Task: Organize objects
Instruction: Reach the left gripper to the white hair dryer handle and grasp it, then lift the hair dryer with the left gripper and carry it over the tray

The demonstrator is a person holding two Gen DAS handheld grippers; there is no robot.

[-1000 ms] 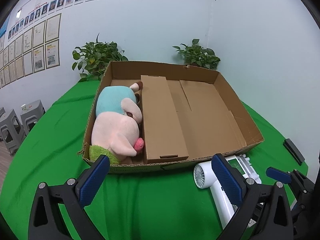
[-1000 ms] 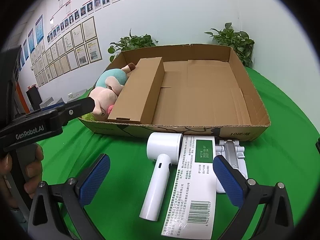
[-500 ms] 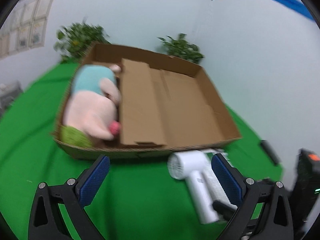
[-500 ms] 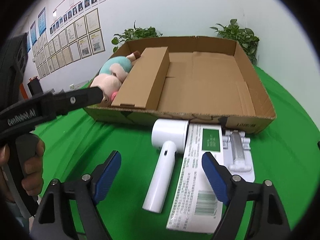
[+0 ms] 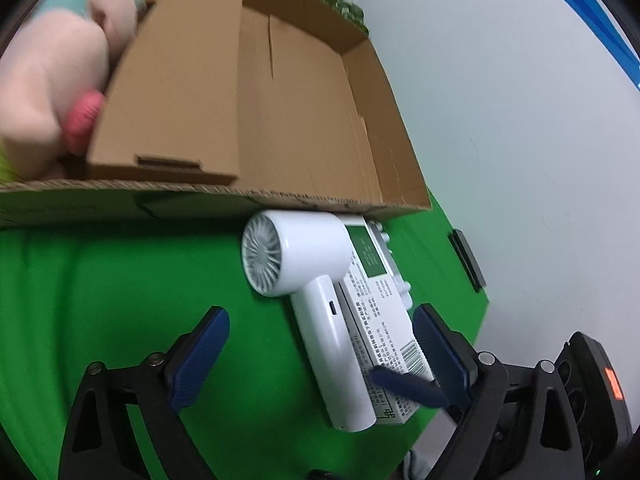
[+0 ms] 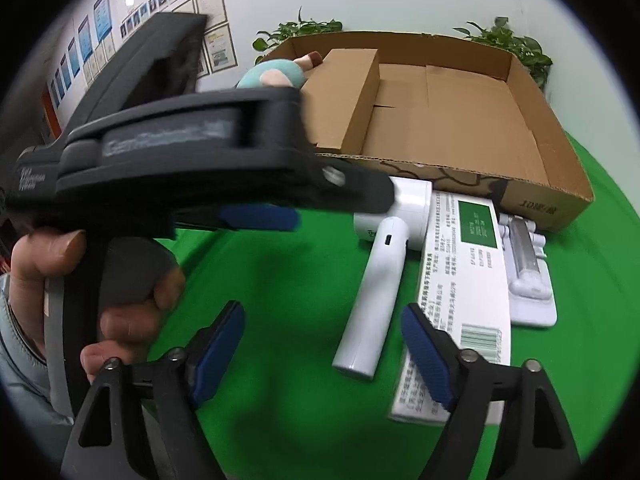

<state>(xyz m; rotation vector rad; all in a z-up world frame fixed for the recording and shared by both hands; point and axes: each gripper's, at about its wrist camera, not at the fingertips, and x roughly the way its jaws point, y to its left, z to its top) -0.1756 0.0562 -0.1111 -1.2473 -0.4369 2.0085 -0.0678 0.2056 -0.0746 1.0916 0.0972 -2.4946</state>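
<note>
A white hair dryer (image 5: 320, 300) (image 6: 380, 280) lies on the green cloth just in front of the open cardboard box (image 5: 328, 204) (image 6: 520, 196). A long white carton with a green label (image 5: 384, 312) (image 6: 468, 276) lies beside it, and a white holder (image 6: 528, 268) lies further right. My left gripper (image 5: 320, 344) is open, with the dryer handle between its fingers. My right gripper (image 6: 324, 340) is open and empty, close to the handle's end. Inside the box lie a pink and teal plush toy (image 5: 52, 64) and a smaller brown box (image 5: 180, 92).
The left gripper's black body and the hand holding it (image 6: 132, 208) fill the left of the right wrist view. A black flat object (image 5: 466, 260) lies near the table's right edge. Potted plants (image 6: 508, 44) stand behind the box by the wall.
Both grippers have moved forward and down toward the hair dryer. The left gripper swung right and now straddles the dryer handle; it looms large in the right wrist view.
</note>
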